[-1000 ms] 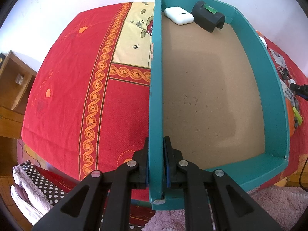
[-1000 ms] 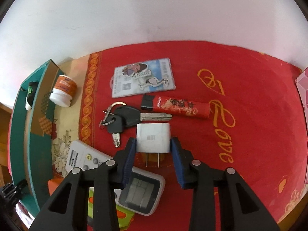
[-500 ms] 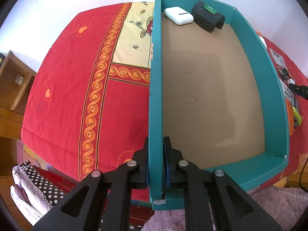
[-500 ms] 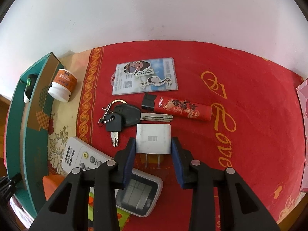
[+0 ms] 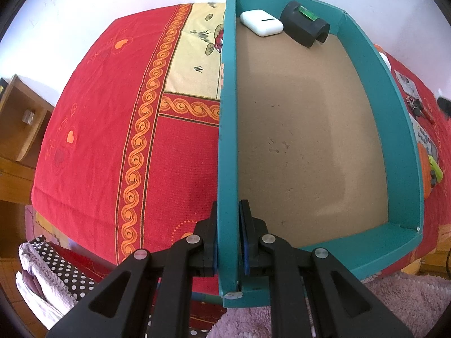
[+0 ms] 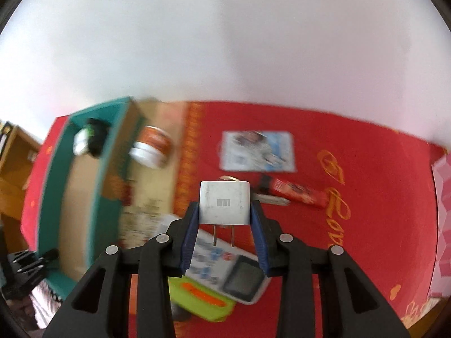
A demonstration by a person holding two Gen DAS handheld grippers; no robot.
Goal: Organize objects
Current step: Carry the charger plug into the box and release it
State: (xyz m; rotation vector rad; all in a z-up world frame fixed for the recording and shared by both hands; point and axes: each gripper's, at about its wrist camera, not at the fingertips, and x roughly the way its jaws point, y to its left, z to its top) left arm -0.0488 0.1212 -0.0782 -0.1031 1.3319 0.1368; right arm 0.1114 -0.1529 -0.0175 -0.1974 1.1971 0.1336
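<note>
**A:** Left wrist view first: the left claw (image 5: 227, 236) is clenched on the near end of the teal box (image 5: 406, 129) wall, one pad on each side, pinning it on the red cloth (image 5: 93, 146) of the bench. The box sits toward the bench's near edge, its front corner hanging past it.

**B:** And inside?

**A:** A white earbud case (image 5: 261, 22) and a black clip-shaped piece (image 5: 305, 26), both tucked against the far wall. The rest of the brown floor is free, so there's plenty of room to land something.

**B:** Over to the right wrist view.

**A:** The right claw (image 6: 225, 219) grips the white plug adapter (image 6: 224, 202) by its two flat sides, prongs pointing back at the camera, clear above the bench. Below it lie a remote (image 6: 222, 267), keys, a red tube (image 6: 296, 193) and a card (image 6: 257, 150); an orange-labelled jar (image 6: 152, 149) stands just beside the box.

**B:** Best way in?

**A:** I'd say carry it high over the jar and the right-hand wall, come down mid-floor, away from the left claw, and release only once it's low.
</note>
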